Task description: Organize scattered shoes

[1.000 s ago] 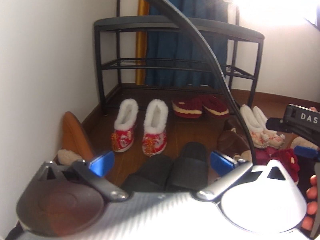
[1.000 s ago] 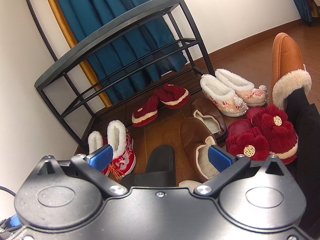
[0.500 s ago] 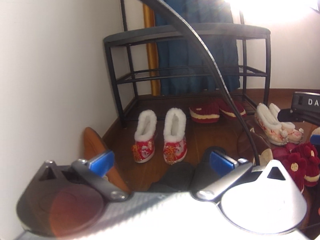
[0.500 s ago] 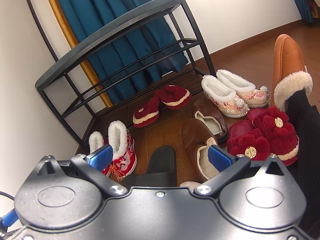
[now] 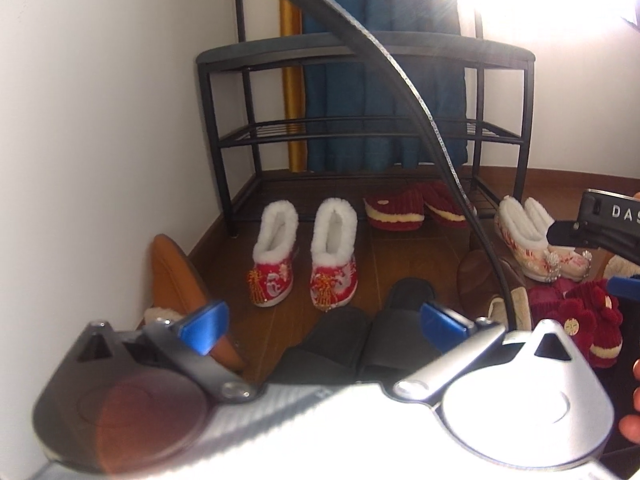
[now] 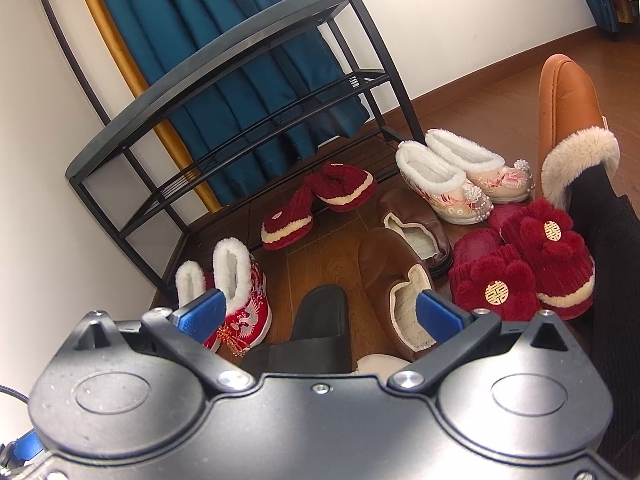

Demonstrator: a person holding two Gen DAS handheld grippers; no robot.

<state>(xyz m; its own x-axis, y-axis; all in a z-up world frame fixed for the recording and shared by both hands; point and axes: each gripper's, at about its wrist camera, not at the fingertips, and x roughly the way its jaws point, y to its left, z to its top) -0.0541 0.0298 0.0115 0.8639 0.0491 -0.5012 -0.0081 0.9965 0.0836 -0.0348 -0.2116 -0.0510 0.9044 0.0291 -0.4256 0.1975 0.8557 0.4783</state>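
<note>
Shoes lay all over the wood floor [image 6: 320, 256] in front of the black rack [image 5: 360, 44], whose shelves were bare. The red fluffy pair [image 5: 304, 252] sat near the wall, with open floor beside it. The left gripper [image 5: 320, 320] and right gripper [image 6: 318, 312] hung above the black slippers [image 5: 360, 336], both wide open, holding nothing.

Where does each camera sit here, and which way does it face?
Left wrist: on the left gripper, jaws open, low by the wall, facing the shoe rack head-on; fingertips of a hand and the right gripper show at the right edge.
Right wrist: on the right gripper, jaws open, higher, looking down at the rack obliquely; a dark sleeve shows right.
Shared: rack, red embroidered boots, black slippers.
</note>
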